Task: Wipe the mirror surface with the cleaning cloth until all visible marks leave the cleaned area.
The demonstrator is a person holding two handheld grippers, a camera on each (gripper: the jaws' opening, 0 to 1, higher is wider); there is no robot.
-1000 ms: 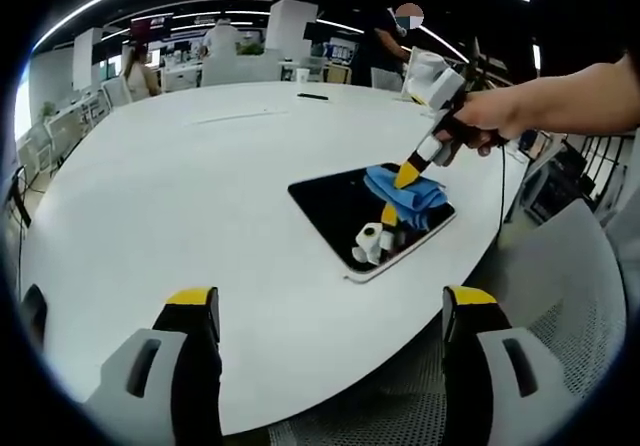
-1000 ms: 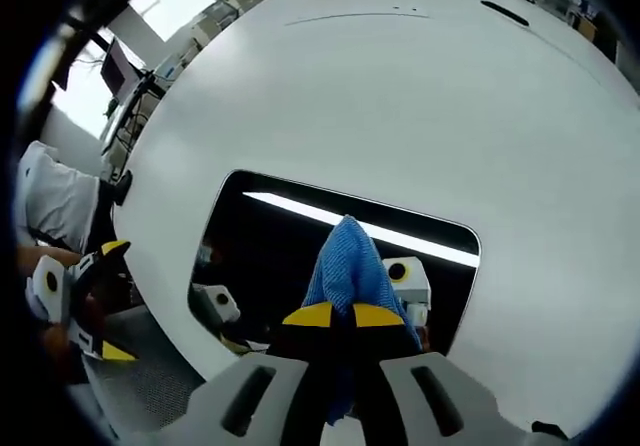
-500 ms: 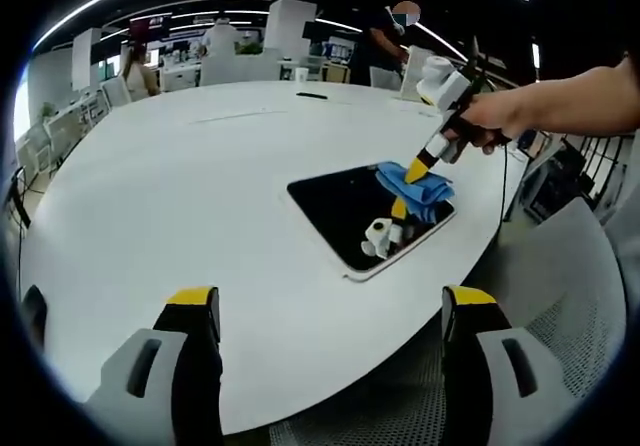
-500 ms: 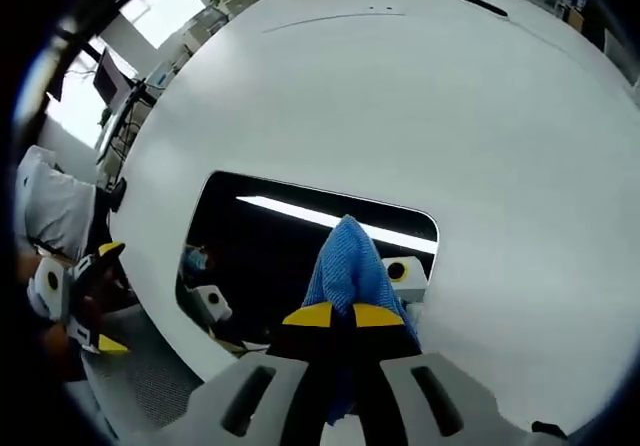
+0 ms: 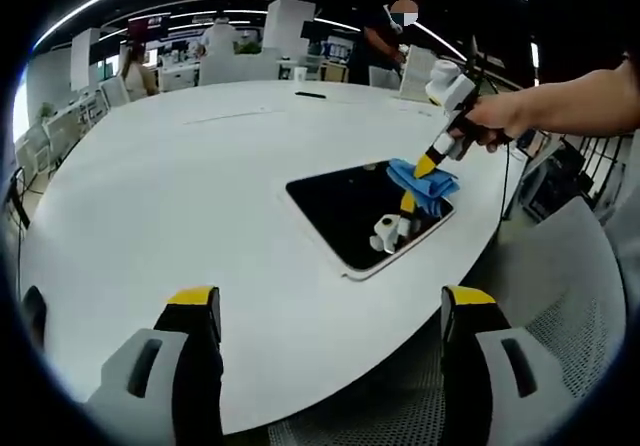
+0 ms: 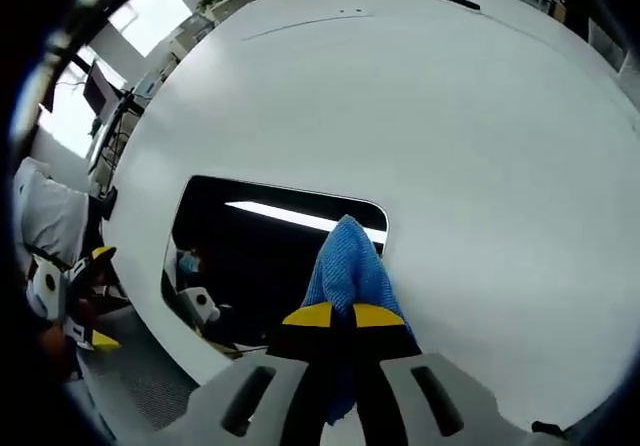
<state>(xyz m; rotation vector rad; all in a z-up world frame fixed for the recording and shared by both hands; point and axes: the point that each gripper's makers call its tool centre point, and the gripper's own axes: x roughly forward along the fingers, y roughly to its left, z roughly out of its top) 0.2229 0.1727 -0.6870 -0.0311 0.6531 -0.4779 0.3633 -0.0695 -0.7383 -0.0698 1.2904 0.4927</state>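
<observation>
The mirror (image 5: 362, 211) is lying flat on the white tabletop (image 5: 180, 196), near the tabletop's edge. Its dark surface is reflecting ceiling light strips in the right gripper view (image 6: 270, 251).

The right tongs (image 6: 334, 315) are pressed together, pinching the blue cloth (image 6: 347, 261). In the left gripper view, the right tongs (image 5: 426, 168) are pointing down at the mirror, and the cloth (image 5: 422, 186) is resting on the mirror's far corner, overlapping its edge. A hand (image 5: 497, 120) is gripping the right tongs' handle above the cloth. The tongs' reflection is showing in the mirror just beside the cloth.

The left tongs (image 5: 330, 311) are spread wide, holding nothing, and are hovering at the tabletop's near edge, well apart from the mirror. In the right gripper view, the left tongs (image 6: 70, 301) are showing beyond the mirror, off the tabletop's edge.

A grey mesh chair (image 5: 570, 296) is standing just beside the tabletop, near the mirror. A dark flat object (image 5: 311, 95) is lying on the tabletop, well apart from the mirror. People (image 5: 135, 69) are sitting and standing beyond the tabletop.
</observation>
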